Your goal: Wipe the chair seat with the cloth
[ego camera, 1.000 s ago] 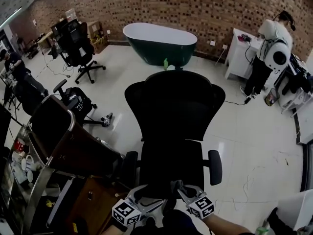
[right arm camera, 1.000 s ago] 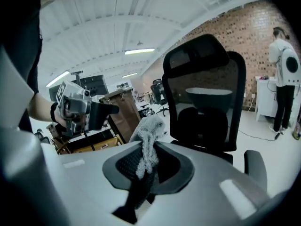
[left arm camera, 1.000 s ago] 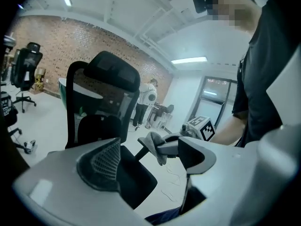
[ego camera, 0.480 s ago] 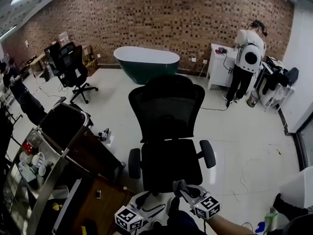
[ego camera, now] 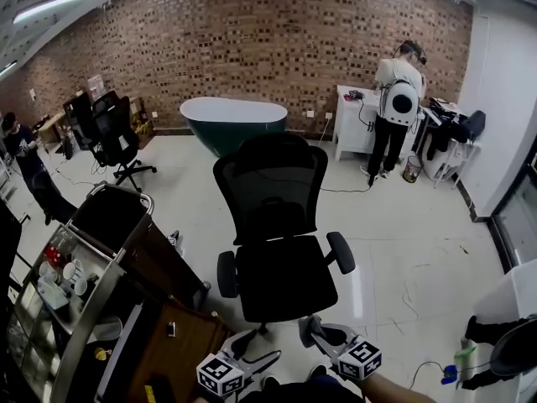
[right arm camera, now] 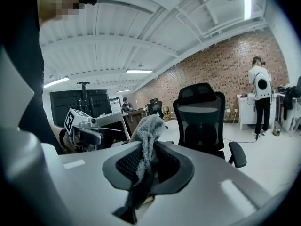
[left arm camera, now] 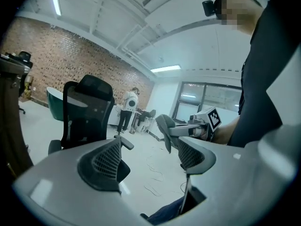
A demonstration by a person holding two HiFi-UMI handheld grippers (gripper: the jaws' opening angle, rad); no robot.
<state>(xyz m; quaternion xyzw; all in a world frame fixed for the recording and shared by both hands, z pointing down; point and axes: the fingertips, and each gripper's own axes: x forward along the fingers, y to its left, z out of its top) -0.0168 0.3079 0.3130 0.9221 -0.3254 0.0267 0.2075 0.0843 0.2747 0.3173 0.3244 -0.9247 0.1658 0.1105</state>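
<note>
Faces a brick wall (ego camera: 252, 40) across a glossy pale floor (ego camera: 403, 250), a green tub (ego camera: 231, 117) at its foot. Finds the black chair (ego camera: 273, 191) mid-floor, seat (ego camera: 285, 280) just beyond both grippers. Pinches the grey cloth (right arm camera: 149, 126) in the right gripper (right arm camera: 148, 166), clear of the seat; holds the left gripper (left arm camera: 150, 154) spread wide, empty.

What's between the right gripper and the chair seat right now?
Only bare floor, in the head view: the right gripper, shut on the cloth, hangs short of the chair seat.
</note>
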